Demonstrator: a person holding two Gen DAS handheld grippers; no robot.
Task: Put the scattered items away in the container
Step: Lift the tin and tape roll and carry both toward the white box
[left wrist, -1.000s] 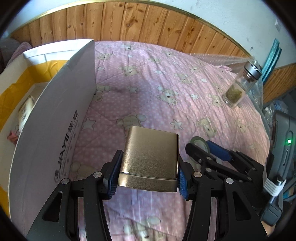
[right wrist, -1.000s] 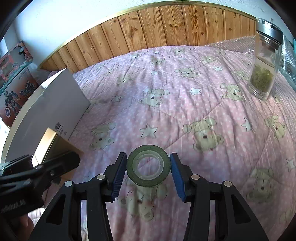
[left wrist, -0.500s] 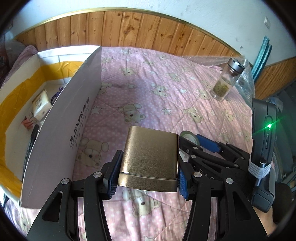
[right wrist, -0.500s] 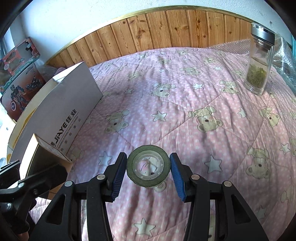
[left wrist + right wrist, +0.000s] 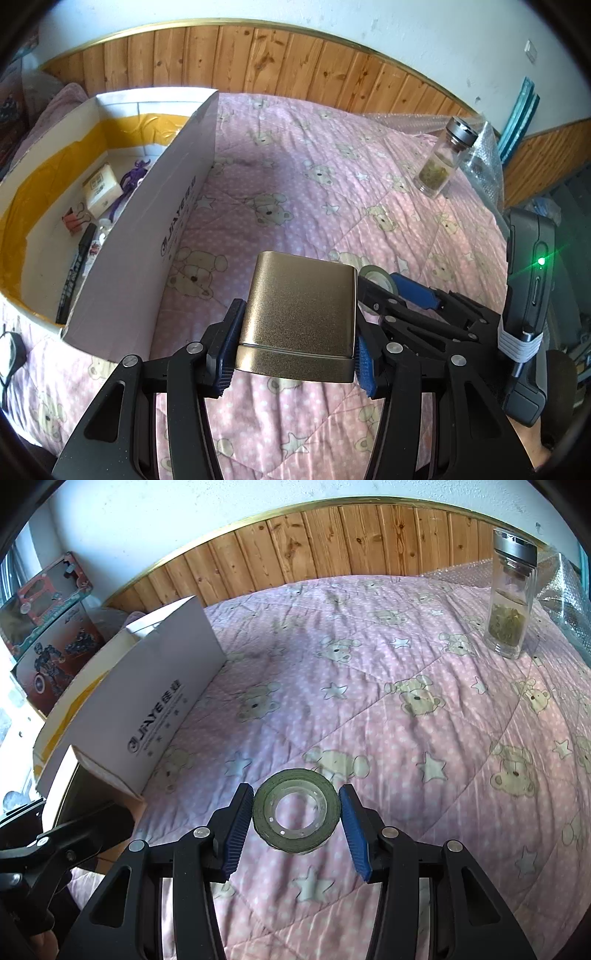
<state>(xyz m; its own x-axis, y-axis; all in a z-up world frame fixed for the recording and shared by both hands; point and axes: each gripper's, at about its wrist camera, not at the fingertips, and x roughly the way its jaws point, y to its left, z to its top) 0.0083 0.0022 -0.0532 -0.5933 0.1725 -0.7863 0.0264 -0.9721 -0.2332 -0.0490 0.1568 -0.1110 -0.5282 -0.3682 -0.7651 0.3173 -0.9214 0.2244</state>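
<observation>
**Both grippers loaded, box at left**

Far left: white cardboard box (image 5: 173, 221) sits open on the pink bear-print quilt (image 5: 295, 192), yellow tape lining its inner rim. Inside it: a small cream carton (image 5: 100, 190), a purple item (image 5: 135, 175), a red binder clip (image 5: 75, 219), a black marker (image 5: 75, 269) lying along the near wall.

Centre of the left wrist view: left gripper (image 5: 293, 350) clamped on a gold tin (image 5: 301, 314), blue pads pressing both side faces, tin held clear of the quilt, just right of the box's outer wall.

Next right: right gripper (image 5: 297, 819) clamped on a roll of tape (image 5: 295, 818), dark green outer band, clear core, roll face toward the camera, pads touching both sides. Roll is lifted above the quilt, well apart from the box.

Far right: glass bottle (image 5: 511, 594) with metal cap stands upright on the quilt, greenish contents in its lower part, bubble wrap (image 5: 561, 594) beside it. Wood panelling (image 5: 332, 546) behind.
</observation>
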